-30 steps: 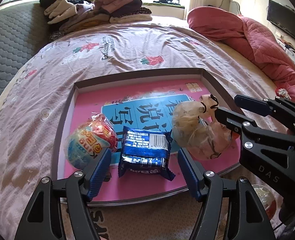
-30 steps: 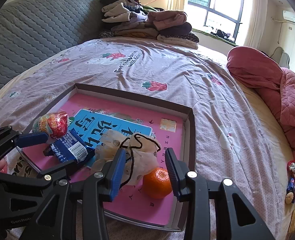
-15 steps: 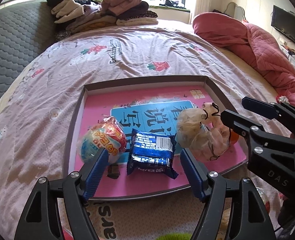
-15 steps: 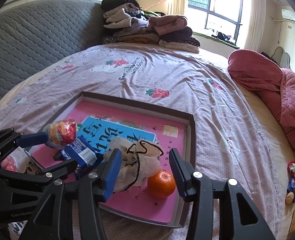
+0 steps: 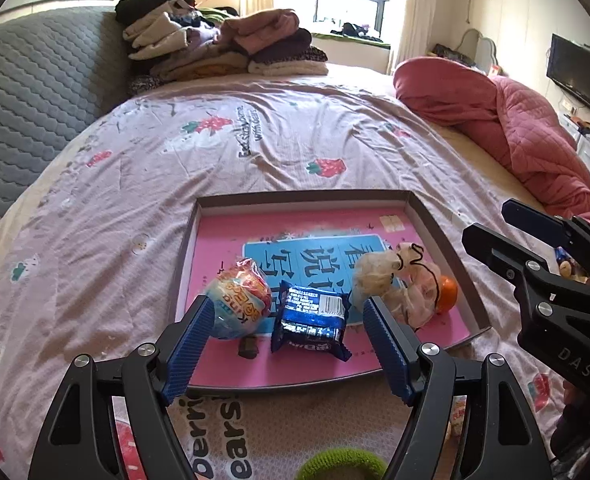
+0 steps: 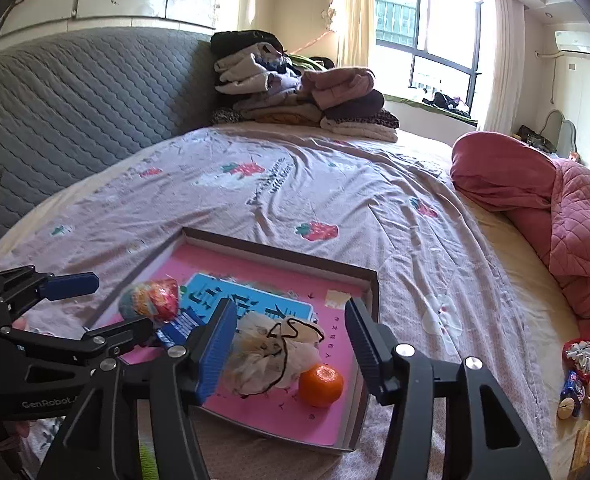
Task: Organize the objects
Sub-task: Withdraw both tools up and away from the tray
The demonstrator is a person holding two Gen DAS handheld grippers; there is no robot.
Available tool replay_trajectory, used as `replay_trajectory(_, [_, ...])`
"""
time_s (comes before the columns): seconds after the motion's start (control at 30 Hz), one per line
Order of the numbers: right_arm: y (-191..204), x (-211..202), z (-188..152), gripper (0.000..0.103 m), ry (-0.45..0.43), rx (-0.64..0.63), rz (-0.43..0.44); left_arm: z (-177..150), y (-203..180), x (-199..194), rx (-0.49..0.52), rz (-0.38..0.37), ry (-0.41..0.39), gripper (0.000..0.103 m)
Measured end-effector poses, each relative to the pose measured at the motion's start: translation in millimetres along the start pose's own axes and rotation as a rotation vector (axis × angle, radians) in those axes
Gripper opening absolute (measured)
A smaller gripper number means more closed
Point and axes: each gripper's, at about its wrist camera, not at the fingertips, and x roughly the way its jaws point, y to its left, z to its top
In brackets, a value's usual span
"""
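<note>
Left wrist: left gripper point(image 5: 287, 344) jaws wide, holding nothing, above the near edge of the shallow pink-lined cardboard tray point(image 5: 303, 196) on the bed. In the tray: round red-blue foil-wrapped candy ball point(image 5: 237, 304), dark blue snack packet point(image 5: 313, 320), cream drawstring pouch point(image 5: 395, 280), orange tangerine point(image 5: 447, 290).

Right wrist: right gripper point(image 6: 291, 344) jaws wide, empty, framing pouch point(image 6: 273, 354) and tangerine point(image 6: 321, 384), which touch each other.
</note>
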Motion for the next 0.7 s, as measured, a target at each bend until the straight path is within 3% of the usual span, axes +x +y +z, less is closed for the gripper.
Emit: replay_trajectory(0.7, [0, -66, 0, 0.059, -0.096, 0.033, 0.041, -24, -4, -72, 0.015, 0.029, -0.081, 0.078])
